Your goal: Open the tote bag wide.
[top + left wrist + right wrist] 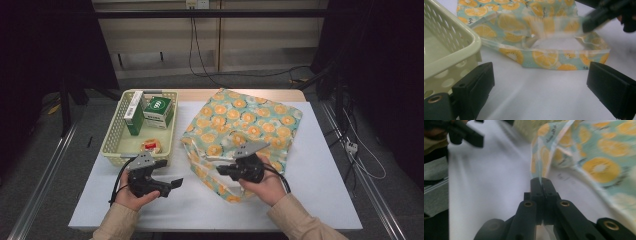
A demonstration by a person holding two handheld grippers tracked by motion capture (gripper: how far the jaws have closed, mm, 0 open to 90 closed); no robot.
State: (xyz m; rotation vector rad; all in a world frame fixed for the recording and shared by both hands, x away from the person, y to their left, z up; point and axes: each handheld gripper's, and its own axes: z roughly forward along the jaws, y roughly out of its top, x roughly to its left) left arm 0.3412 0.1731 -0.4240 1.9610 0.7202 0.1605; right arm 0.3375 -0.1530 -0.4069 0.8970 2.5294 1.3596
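Right hand-held gripper (541, 182), jaws clamped on the rim of the orange-print bag (599, 157); left hand-held gripper (540, 82), jaws apart, faces the bag's mouth from nearby on the counter (536, 100).

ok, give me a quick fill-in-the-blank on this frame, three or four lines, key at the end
1. The right claw is shut on the rim of the ____-print bag.
2. The left claw stands ____, nothing between its jaws.
3. The green boxes sit inside the pale ____.
4. The basket lies to the ____ of the bag in the high view.

Missing words: orange; open; basket; left
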